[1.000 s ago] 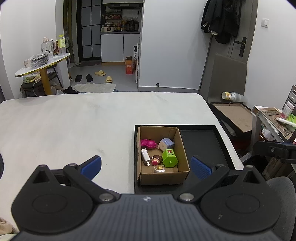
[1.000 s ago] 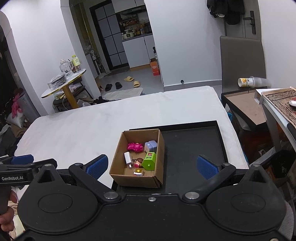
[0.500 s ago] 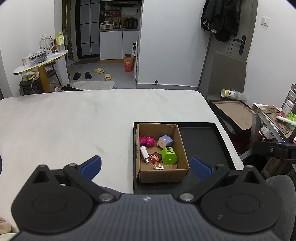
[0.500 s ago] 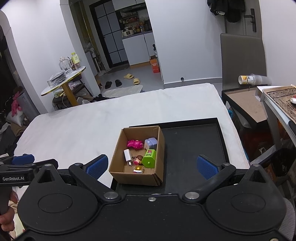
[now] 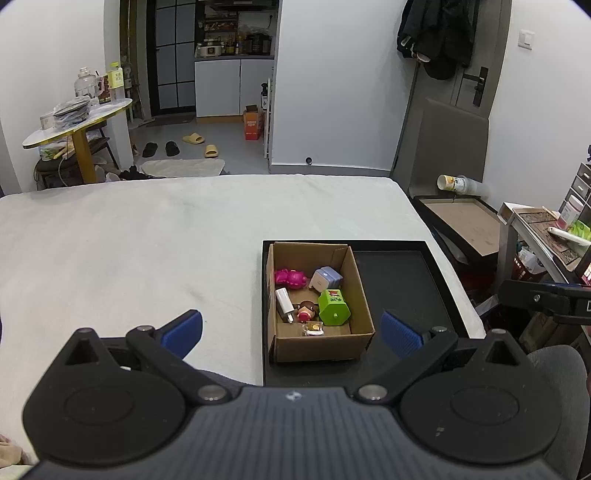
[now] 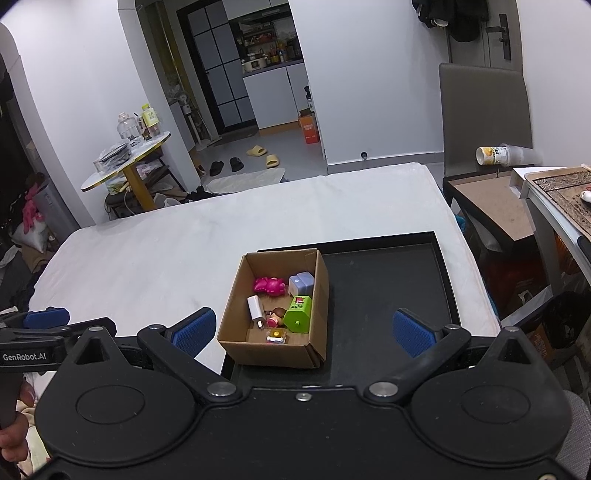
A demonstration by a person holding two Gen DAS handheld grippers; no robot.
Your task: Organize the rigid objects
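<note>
Toys fill your cardboard box (image 5: 320, 343), which sits in the left part of the black tray (image 5: 402, 280) on the white table (image 5: 147, 240). Nearest you, your left gripper (image 5: 291, 330) and right gripper (image 6: 301, 330) hover with jaws spread, holding nothing. Inside: yellow trinket (image 5: 314, 328), green block (image 5: 333, 308), white charger (image 5: 284, 304), pink figure (image 5: 290, 278).

A round side table (image 5: 79, 122), at ten o'clock in the left wrist view, carries a clear jar (image 5: 84, 80), a yellow-labelled bottle (image 5: 116, 79) and stacked dishes (image 5: 72, 109). Past it on the grey floor lie black slippers (image 5: 160, 148), yellow slippers (image 5: 201, 144) and a pale mat (image 5: 183, 167), with an orange carton (image 5: 253, 123) near twelve o'clock by the white kitchen cabinets (image 5: 234, 86). At two o'clock dark coats (image 5: 437, 35) hang on the door, and a tipped cup (image 5: 452, 183) lies beside a framed board (image 5: 463, 225).
</note>
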